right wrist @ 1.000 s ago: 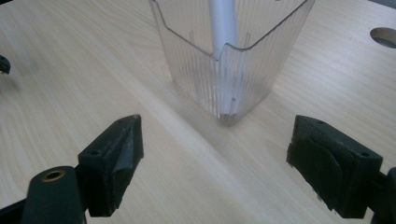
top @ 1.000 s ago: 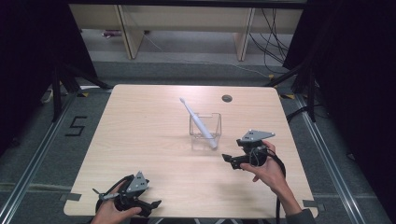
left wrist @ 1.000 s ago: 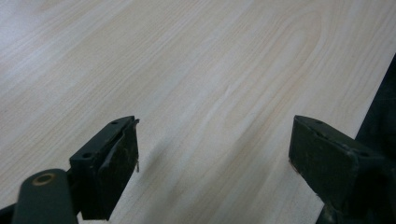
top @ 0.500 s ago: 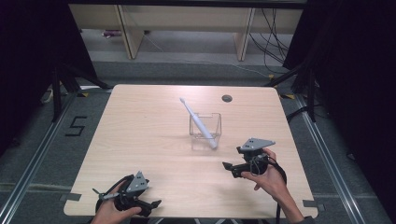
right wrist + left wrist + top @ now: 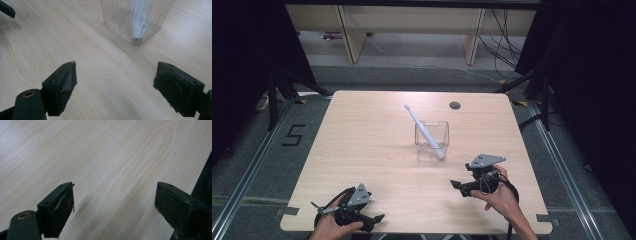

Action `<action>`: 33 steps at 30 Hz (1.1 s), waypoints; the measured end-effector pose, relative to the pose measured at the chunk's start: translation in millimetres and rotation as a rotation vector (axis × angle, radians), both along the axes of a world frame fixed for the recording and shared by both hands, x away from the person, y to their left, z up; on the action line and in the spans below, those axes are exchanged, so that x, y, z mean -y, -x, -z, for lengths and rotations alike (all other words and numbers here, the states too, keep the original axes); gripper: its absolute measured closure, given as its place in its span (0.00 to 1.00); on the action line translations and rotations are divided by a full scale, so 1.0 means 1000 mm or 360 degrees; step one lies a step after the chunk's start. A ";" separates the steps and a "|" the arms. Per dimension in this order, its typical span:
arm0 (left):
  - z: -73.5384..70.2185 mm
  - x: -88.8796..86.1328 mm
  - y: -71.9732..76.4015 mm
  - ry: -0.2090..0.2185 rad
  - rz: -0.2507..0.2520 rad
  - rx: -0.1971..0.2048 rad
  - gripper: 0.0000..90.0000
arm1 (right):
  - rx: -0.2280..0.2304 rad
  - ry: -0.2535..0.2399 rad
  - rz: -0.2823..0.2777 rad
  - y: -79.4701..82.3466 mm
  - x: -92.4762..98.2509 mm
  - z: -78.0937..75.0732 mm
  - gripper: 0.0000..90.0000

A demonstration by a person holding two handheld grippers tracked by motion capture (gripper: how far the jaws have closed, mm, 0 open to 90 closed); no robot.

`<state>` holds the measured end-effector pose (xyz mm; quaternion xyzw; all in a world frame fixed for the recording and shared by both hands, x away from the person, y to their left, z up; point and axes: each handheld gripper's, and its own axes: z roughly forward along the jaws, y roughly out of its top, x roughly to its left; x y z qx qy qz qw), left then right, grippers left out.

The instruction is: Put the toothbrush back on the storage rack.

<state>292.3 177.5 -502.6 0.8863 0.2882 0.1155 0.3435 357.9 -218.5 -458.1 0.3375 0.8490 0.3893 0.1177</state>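
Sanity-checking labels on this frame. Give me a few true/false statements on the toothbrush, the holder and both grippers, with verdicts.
1. The toothbrush stands tilted in the clear holder. True.
2. The right gripper grips the toothbrush. False: its jaws are open with nothing between them, and it is apart from the holder.
3. The left gripper is open over bare table. True.
4. The holder lies tipped on its side. False: it stands upright.

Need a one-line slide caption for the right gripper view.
Open right tongs face a ribbed clear holder standing on the wooden table.
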 end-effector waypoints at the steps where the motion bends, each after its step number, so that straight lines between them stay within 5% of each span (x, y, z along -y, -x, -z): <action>1: 0.000 0.000 0.000 -0.0002 0.0001 0.0000 0.17 | -0.0029 -0.0018 0.0030 0.002 -0.001 0.001 0.20; 21: 0.001 0.000 0.000 -0.0001 -0.0002 -0.0004 0.17 | -0.0013 0.0010 -0.0009 0.016 0.006 0.012 0.20; 31: 0.001 0.001 0.001 0.0014 -0.0018 -0.0016 0.17 | -0.0089 -0.0028 0.0046 0.027 0.010 0.013 0.19; 33: 0.001 0.001 0.001 0.0016 -0.0018 -0.0018 0.17 | -0.0033 -0.0019 0.0014 0.027 0.010 0.014 0.18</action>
